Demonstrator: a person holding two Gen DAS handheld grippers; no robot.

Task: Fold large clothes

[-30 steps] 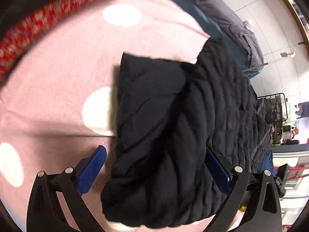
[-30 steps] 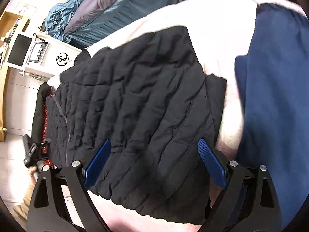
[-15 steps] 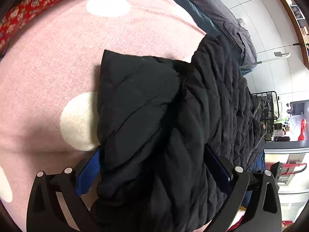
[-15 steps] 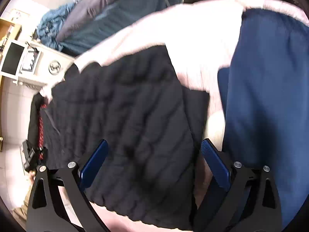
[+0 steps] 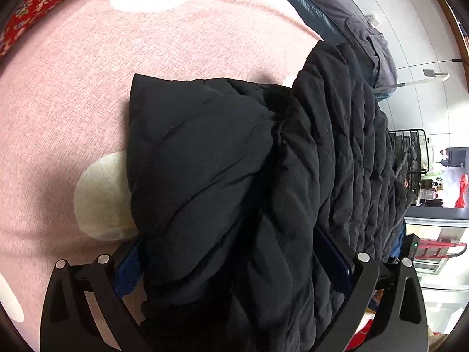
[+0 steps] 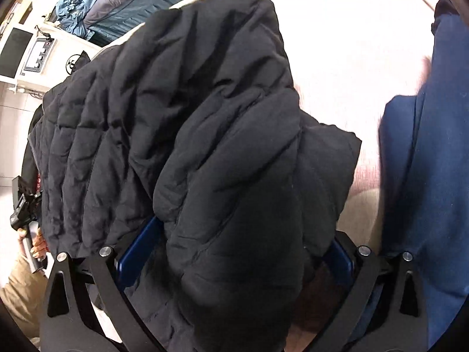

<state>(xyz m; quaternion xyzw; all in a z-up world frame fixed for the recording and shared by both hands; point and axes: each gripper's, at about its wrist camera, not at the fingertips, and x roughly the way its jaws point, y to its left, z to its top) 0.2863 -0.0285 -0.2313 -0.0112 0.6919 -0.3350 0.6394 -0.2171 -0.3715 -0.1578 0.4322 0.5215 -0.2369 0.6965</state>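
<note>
A black quilted jacket (image 5: 263, 176) lies on a pink blanket with white dots (image 5: 88, 73). It is folded into a thick bundle, with a smooth flap on one side and quilted panels on the other. My left gripper (image 5: 231, 255) stands wide open around the near end of the bundle, its blue pads partly hidden by fabric. In the right wrist view the same jacket (image 6: 205, 132) fills the middle. My right gripper (image 6: 234, 252) is also wide open, with a bulging fold of the jacket between its fingers.
A dark blue garment (image 6: 425, 176) lies on the bed right of the jacket. Grey and teal bedding (image 5: 351, 14) is piled beyond it. A red patterned cloth (image 5: 44, 3) borders the blanket. A white appliance (image 6: 32, 55) and a black wire rack (image 5: 410, 152) stand off the bed.
Both grippers have moved forward onto the jacket, so its near end now sits between their open fingers. The jacket bulges up more in both views.
</note>
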